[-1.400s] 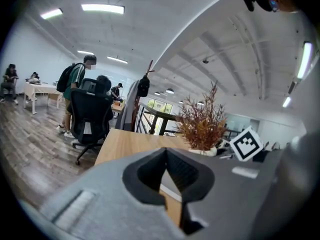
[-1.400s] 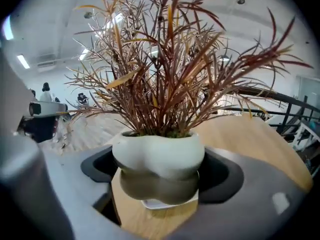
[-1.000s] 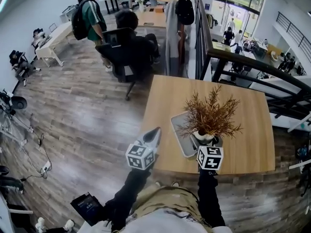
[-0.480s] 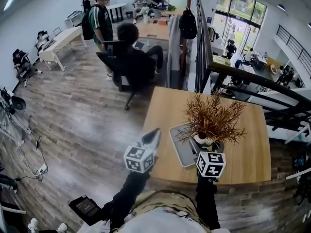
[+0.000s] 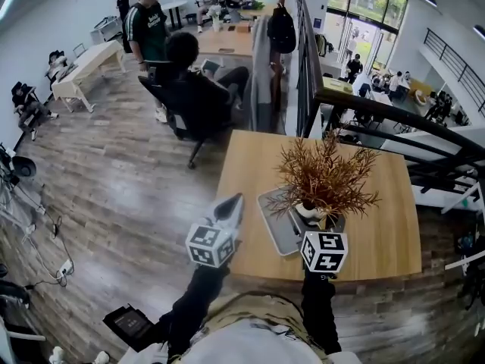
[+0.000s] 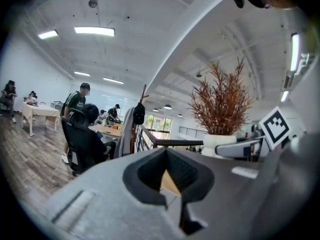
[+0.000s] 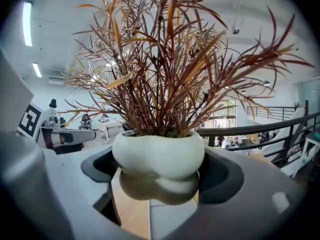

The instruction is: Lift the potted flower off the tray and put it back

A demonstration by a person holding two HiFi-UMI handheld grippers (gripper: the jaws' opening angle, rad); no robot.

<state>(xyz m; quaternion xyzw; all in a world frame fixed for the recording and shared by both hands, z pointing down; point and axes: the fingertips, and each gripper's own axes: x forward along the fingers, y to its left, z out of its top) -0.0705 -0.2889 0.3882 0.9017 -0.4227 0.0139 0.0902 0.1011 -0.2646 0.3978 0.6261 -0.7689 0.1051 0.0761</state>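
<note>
The potted flower [image 5: 321, 179], a bush of dry red-brown twigs in a lumpy white pot [image 7: 159, 156], is held in my right gripper [image 5: 314, 218], which is shut on the pot's sides. The pot hangs just above the right part of the grey tray [image 5: 273, 220] on the wooden table [image 5: 379, 226]. In the right gripper view, the tray's edge and bare wood show under the pot. My left gripper [image 5: 230, 204] hovers off the table's left edge, shut on nothing. In the left gripper view its jaws [image 6: 168, 156] meet, and the flower [image 6: 222, 101] stands to the right.
A black railing [image 5: 379, 108] runs behind the table. A person sits in a black office chair [image 5: 186, 101] beyond the table's far left corner, and another person [image 5: 148, 25] stands further back. Wood floor lies to the table's left.
The head view has shifted slightly. My right gripper keeps the pot over the tray's right part, and the left gripper stays beside the table's left edge.
</note>
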